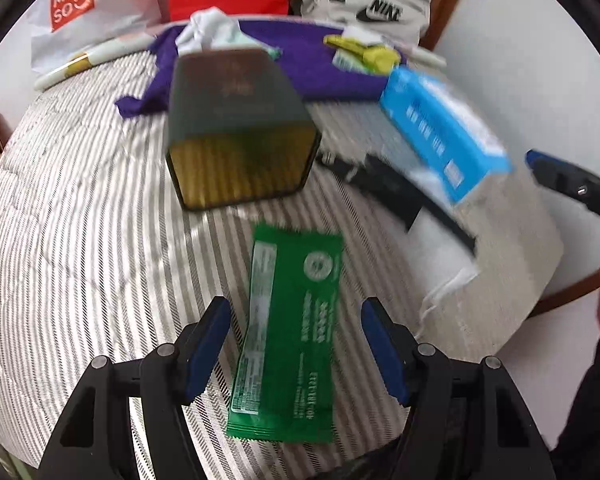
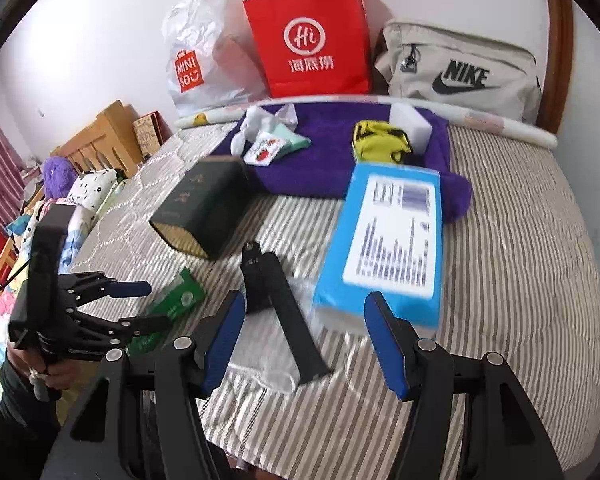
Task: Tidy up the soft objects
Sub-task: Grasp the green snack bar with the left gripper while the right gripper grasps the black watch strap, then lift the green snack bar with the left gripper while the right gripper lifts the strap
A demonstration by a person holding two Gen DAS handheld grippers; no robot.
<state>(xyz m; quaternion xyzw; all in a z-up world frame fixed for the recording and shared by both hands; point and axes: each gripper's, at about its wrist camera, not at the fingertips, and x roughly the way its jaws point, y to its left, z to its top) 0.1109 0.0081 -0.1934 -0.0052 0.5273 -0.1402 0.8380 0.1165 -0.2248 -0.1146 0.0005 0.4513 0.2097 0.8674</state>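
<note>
A green sachet [image 1: 288, 344] lies flat on the striped bed. My left gripper [image 1: 296, 344] is open with its fingers either side of the sachet, just above it. The sachet also shows in the right wrist view [image 2: 172, 308], under the left gripper [image 2: 140, 306]. My right gripper [image 2: 304, 340] is open and empty above a black strap in clear wrap [image 2: 280, 304]. A blue box [image 2: 388, 240] lies just beyond it. A purple towel [image 2: 324, 152] at the back holds a yellow pouch [image 2: 380, 142], a white sponge [image 2: 410, 120] and small socks [image 2: 272, 144].
A dark green tin [image 2: 204, 208] lies on its side mid-bed. A Miniso bag [image 2: 200, 60], a red paper bag [image 2: 312, 40] and a Nike bag [image 2: 460, 72] stand against the wall. Clutter and wooden furniture [image 2: 100, 136] lie off the bed's left edge.
</note>
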